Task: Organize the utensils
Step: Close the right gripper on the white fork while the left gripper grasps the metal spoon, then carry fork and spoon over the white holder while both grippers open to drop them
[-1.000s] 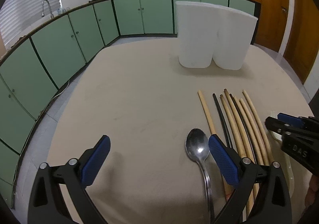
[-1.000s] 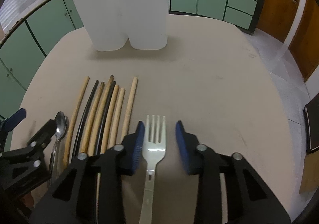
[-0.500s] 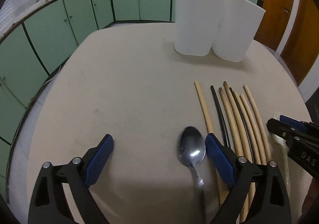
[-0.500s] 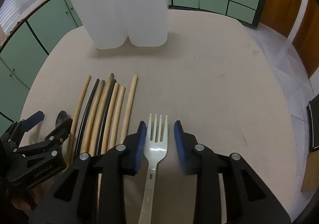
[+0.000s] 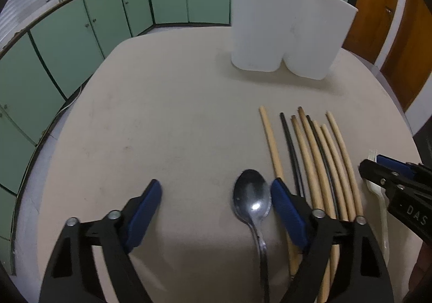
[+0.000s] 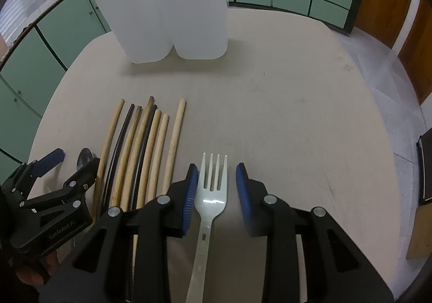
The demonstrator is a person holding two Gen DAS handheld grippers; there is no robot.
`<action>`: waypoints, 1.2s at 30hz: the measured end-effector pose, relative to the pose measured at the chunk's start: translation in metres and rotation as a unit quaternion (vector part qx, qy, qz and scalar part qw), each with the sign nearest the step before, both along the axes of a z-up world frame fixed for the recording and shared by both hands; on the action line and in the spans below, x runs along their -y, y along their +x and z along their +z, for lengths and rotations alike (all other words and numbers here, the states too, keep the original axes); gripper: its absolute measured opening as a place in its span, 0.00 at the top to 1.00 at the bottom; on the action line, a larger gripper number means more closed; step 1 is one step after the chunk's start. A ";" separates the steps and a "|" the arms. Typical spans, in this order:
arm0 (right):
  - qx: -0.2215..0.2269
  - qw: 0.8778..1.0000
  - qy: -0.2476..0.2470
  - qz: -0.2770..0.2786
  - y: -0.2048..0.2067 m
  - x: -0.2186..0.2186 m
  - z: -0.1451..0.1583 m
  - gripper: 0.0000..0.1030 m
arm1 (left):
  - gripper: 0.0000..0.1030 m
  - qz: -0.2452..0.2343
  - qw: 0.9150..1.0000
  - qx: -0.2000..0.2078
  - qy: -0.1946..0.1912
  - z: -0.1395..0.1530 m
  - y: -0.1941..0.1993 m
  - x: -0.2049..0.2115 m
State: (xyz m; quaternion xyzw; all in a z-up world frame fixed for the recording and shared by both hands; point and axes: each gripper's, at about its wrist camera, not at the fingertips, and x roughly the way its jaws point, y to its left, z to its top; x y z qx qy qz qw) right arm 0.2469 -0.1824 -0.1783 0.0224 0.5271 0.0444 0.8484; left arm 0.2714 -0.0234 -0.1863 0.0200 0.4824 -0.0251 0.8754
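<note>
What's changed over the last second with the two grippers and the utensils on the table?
The left gripper has eased forward toward the metal spoon, and the right gripper has crept along the white plastic fork. Both remain open, gripping nothing. The chopsticks and white two-compartment holder haven't moved.

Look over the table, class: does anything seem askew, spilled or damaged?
Nothing stands out. The chopsticks lie in a rough row, spoon and fork flat beside them, and the white holder stands upright.
</note>
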 end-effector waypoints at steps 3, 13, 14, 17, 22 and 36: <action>-0.006 1.000 -0.009 0.006 0.005 -0.002 0.000 0.74 | 0.57 -0.015 1.000 0.002 -0.001 0.004 -0.001 0.009; 0.047 0.998 0.044 0.025 0.005 0.012 0.012 0.80 | 0.73 -0.040 0.994 0.064 -0.075 0.023 -0.017 -0.002; 0.067 0.996 0.056 0.029 0.003 0.016 0.018 0.80 | 0.73 -0.044 0.992 0.088 -0.084 0.030 -0.022 -0.004; 0.120 0.990 0.061 0.037 -0.001 0.025 0.036 0.80 | 0.73 -0.047 0.984 0.141 -0.095 0.047 -0.030 -0.010; 0.185 0.977 0.093 0.049 0.000 0.033 0.062 0.80 | 0.73 -0.052 0.973 0.202 -0.102 0.072 -0.036 -0.013; 0.283 0.949 0.120 0.070 0.018 0.033 0.112 0.80 | 0.73 -0.060 0.953 0.277 -0.110 0.119 -0.029 -0.018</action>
